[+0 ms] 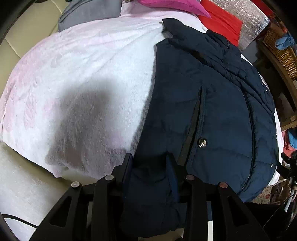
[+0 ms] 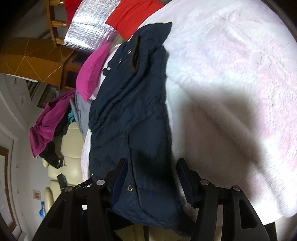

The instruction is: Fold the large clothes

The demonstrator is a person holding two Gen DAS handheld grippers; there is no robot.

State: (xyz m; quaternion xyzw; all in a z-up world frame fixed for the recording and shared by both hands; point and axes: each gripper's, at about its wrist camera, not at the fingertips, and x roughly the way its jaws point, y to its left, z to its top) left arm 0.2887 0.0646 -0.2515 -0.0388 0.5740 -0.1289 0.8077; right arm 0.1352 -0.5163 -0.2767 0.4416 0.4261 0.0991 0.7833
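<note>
Both jaws grasp the puffy navy quilted jacket [image 1: 213,115] lying flat on a pale pink blanket [image 1: 83,64]

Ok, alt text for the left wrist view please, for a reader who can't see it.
The left gripper is closed on the near edge of a navy padded jacket, which lies on a pale pink fleece blanket. A grey cushion, a magenta pillow and red fabric sit at the far edge.
</note>
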